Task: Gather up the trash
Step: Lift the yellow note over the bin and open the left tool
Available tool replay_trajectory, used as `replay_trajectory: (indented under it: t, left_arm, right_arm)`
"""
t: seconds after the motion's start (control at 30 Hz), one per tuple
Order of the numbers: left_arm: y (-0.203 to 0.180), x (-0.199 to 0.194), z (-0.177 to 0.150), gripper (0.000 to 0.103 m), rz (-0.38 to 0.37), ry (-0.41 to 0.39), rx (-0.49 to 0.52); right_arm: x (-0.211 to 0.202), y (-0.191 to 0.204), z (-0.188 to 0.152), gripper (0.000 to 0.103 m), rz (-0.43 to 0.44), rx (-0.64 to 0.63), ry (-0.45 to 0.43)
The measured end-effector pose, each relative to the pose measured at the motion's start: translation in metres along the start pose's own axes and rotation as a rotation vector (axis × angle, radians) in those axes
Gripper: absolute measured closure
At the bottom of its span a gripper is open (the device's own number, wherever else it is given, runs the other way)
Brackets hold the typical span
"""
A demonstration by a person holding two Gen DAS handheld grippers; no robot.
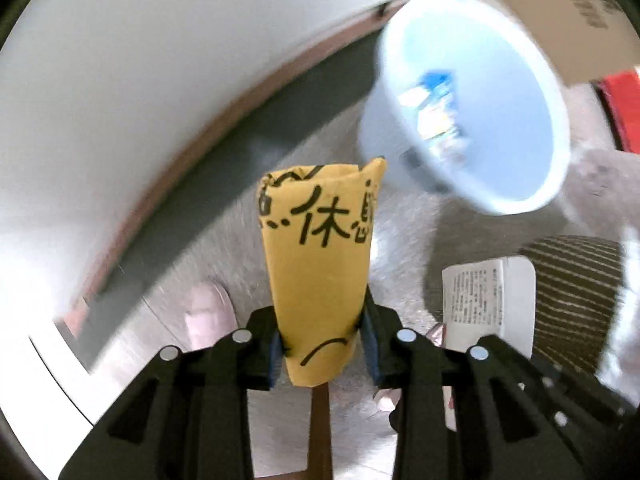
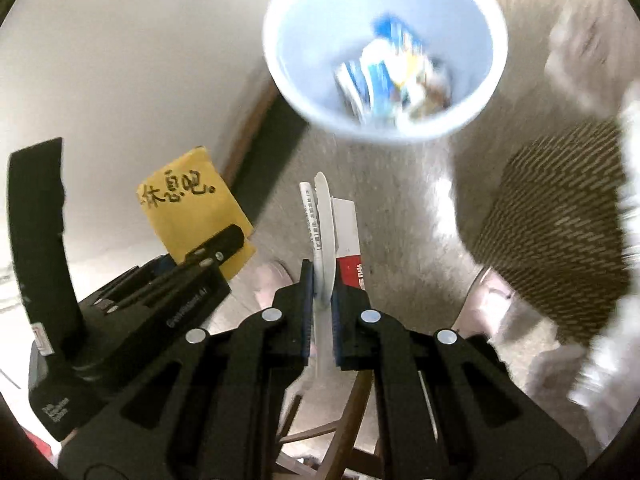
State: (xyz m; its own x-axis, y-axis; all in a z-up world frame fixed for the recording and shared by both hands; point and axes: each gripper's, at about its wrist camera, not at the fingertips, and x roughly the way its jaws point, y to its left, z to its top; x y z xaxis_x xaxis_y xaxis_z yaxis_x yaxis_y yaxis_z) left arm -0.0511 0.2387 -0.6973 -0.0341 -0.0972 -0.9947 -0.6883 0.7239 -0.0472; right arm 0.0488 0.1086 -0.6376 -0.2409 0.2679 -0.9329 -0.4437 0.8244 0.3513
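A speckled grey floor (image 2: 404,192) runs up to a white wall (image 1: 140,60) with a dark skirting strip (image 1: 224,168) along its foot, and most of it is smeared with blur.

The left gripper (image 1: 323,344) points straight down at that floor, its blue pads pinching a folded yellow paper (image 1: 320,264) with black handwritten characters on it — the paper stands up out of the jaws like a cone. The right gripper (image 2: 322,292) has its jaws pressed nearly together on a thin white package (image 2: 324,232) with small print and a red-and-white panel on one side; seen from the left wrist camera, that same package shows as a white printed rectangle just beside the left gripper. From the right wrist camera the left gripper and its yellow paper sit off to the left, near but apart.

Beyond both sets of fingers stands the pale blue bin (image 2: 304,92) on the floor by the wall, already holding some blue-and-white wrappers (image 2: 392,76). A brown striped cushion (image 2: 560,232) lies to the right of it, and a pinkish shoe (image 1: 208,312) of the person shows on the floor below the grippers. A cardboard box (image 1: 576,24) is just behind the bin.
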Motion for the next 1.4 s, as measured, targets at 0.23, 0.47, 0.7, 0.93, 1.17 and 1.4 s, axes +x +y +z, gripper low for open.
replay_trajectory:
  t: [0.23,0.47,0.7,0.93,1.17,1.4]
  left_arm:
    - [-0.064,-0.125,0.035,0.071,-0.005,-0.136,0.111]
    - [-0.119,-0.177,0.075,0.069,-0.037,-0.179,0.175]
    - [-0.156,-0.195,0.091,0.067,-0.03,-0.21,0.237]
    - [-0.176,-0.201,0.105,0.046,-0.034,-0.189,0.246]
    - [-0.174,-0.206,0.107,0.035,-0.03,-0.167,0.21]
    - [-0.158,-0.221,0.101,0.031,-0.015,-0.168,0.185]
  right_arm:
    - [-0.133,0.002,0.037,0.095,-0.024,-0.002,-0.199]
    - [-0.194,-0.017,0.051,0.095,-0.068,0.034,-0.282]
    - [-0.225,-0.038,0.057,0.095,-0.06,0.074,-0.306]
    - [-0.233,-0.053,0.057,0.095,-0.048,0.112,-0.315]
    - [-0.24,-0.048,0.055,0.095,-0.034,0.132,-0.315]
    - [-0.249,-0.034,0.057,0.095,-0.016,0.118,-0.323]
